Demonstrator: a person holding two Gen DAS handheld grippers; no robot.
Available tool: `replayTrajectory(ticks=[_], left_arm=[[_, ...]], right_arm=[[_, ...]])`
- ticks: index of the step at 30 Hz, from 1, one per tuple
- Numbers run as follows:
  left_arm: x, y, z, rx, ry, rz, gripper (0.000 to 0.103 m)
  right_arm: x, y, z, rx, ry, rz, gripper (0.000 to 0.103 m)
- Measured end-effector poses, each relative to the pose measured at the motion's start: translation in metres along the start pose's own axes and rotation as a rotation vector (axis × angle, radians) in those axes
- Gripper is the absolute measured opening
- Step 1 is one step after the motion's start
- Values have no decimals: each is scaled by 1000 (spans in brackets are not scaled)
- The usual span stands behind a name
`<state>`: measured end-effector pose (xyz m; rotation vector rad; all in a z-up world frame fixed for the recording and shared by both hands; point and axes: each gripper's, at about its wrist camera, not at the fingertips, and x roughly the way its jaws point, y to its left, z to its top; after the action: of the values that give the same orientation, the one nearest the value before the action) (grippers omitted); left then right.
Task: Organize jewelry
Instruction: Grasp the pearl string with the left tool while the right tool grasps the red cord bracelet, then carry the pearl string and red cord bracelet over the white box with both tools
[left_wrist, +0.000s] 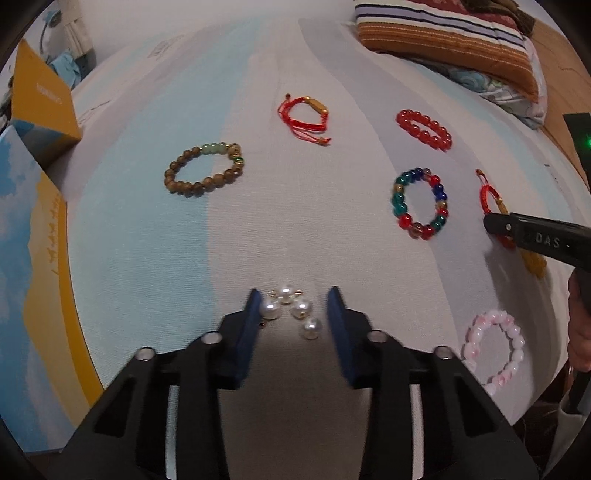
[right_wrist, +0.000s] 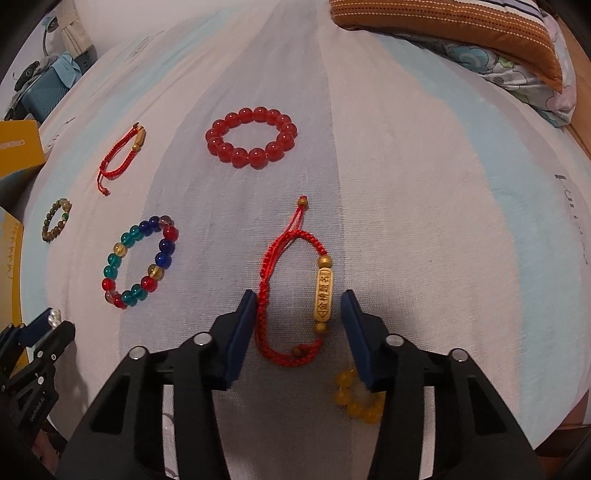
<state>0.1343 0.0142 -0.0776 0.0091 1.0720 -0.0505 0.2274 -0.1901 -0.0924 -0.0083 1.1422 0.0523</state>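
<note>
Across the striped bedsheet (left_wrist: 155, 236), every piece of jewelry lay loose and ungathered, so I judged the sorting barely begun. My left claw (left_wrist: 293, 301) stood partly closed around the pearl cluster (left_wrist: 291, 308), one pearl touching the left pad, the right pad still clear. My right claw (right_wrist: 299, 304) straddled the red cord bracelet (right_wrist: 291, 291) with its gold charm, cord against the left pad, no squeeze from the right; neither piece was lifted. Untouched lay the wooden bead bracelet (left_wrist: 205, 170), second red cord bracelet (left_wrist: 304, 116), red bead bracelet (right_wrist: 251, 137), multicolour glass bracelet (right_wrist: 140, 262), pink bracelet (left_wrist: 493, 350) and yellow beads (right_wrist: 356, 397). Boxes (left_wrist: 40, 107) waited at the bed's left edge, possibly the destination.
</note>
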Motion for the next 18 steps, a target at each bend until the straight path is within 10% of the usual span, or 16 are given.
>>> replayTrajectory(ticks=[4,18], left_arm=[[-2,-1,-1,4,-9,-12,24],[-15,1,1,-26,-44,-62,24]], right_arm=[[-2,3,-1,-8,-6,-8,12],[-27,9,-13,-11,-88,-11,12]])
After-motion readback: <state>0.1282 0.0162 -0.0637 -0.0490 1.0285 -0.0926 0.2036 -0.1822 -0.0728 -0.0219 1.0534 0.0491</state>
